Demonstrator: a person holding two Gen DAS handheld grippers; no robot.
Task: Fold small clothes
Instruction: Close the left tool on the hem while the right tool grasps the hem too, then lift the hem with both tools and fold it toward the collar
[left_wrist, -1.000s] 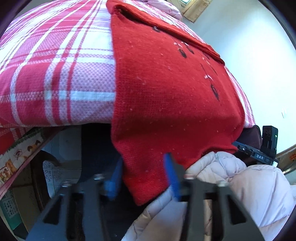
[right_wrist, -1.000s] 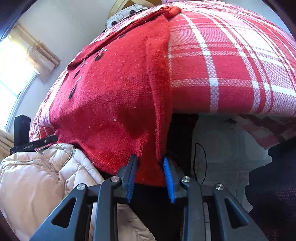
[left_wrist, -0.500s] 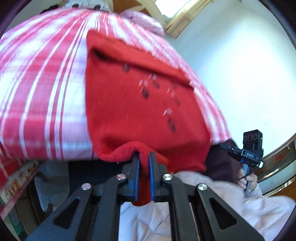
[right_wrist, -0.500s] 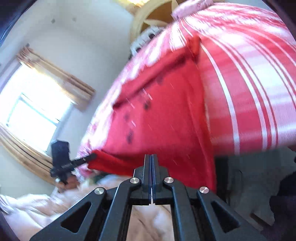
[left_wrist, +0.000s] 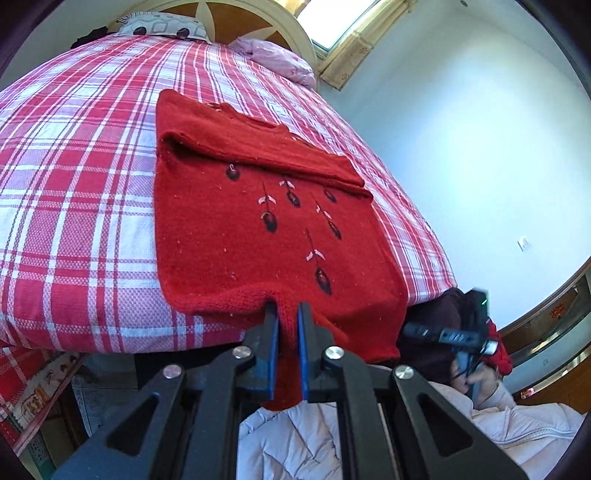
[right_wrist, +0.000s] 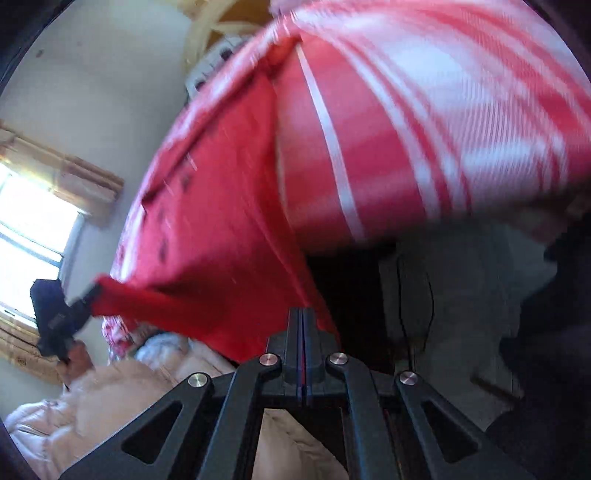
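Observation:
A small red knitted sweater (left_wrist: 258, 229) with dark embroidered flowers lies flat on the red plaid bed (left_wrist: 74, 206), its sleeves folded across the chest and its hem hanging over the near edge. My left gripper (left_wrist: 287, 314) is shut on the hem at one corner. In the blurred right wrist view, my right gripper (right_wrist: 302, 317) is shut on the sweater's (right_wrist: 214, 236) hem at the other corner. The left gripper also shows in the right wrist view (right_wrist: 85, 299), and the right gripper in the left wrist view (left_wrist: 476, 332), each holding red fabric.
The bed's headboard (left_wrist: 236, 14) and pillows (left_wrist: 277, 59) are at the far end. The person's pale padded jacket (left_wrist: 369, 439) fills the lower view. A window (right_wrist: 26, 229) is at the left of the right wrist view. Floor and a cable (right_wrist: 428, 295) lie beside the bed.
Both grippers closed on the hanging hem and lifted it up and outward. The views rose from below the bed edge to above it; the hem is now stretched between the two grippers.

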